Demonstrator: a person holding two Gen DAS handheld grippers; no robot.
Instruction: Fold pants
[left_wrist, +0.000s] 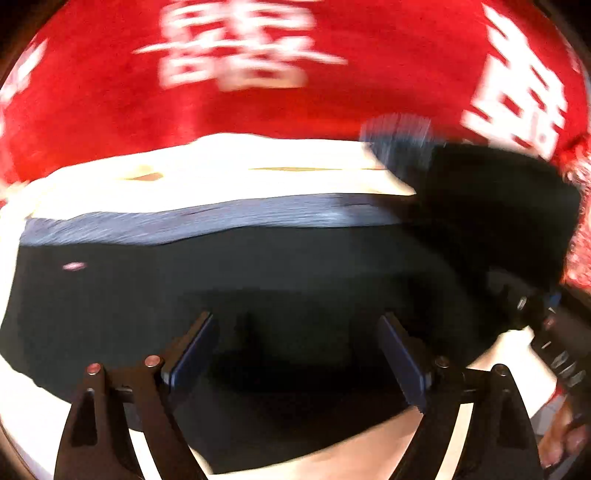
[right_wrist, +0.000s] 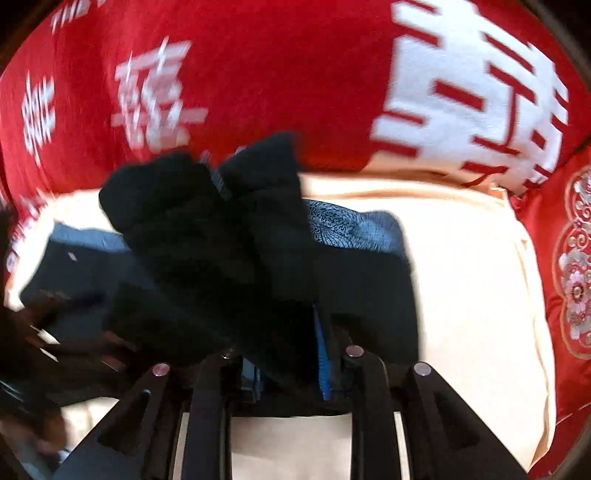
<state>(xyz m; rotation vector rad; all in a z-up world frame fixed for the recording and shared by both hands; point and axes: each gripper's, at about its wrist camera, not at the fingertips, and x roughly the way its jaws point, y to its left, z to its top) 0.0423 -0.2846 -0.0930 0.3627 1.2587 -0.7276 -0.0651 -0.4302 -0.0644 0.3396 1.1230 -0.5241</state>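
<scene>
Left wrist view has the left gripper (left_wrist: 297, 354) spread wide over the dark pants (left_wrist: 229, 295) flat on the cream sheet (left_wrist: 207, 162), while the right gripper (right_wrist: 286, 363) pinches a bunched-up fold, probably to carry it across.

The only writing is on the red blanket (right_wrist: 277, 92), which carries large white Chinese-style characters. In the right wrist view the clearest one (right_wrist: 476, 107) stands at about one o'clock and looks like a double-happiness sign, though I cannot be sure; smaller ones (right_wrist: 155, 99) at ten o'clock are blurred. In the left wrist view the characters (left_wrist: 236, 44) at twelve o'clock are smeared beyond reading.
</scene>
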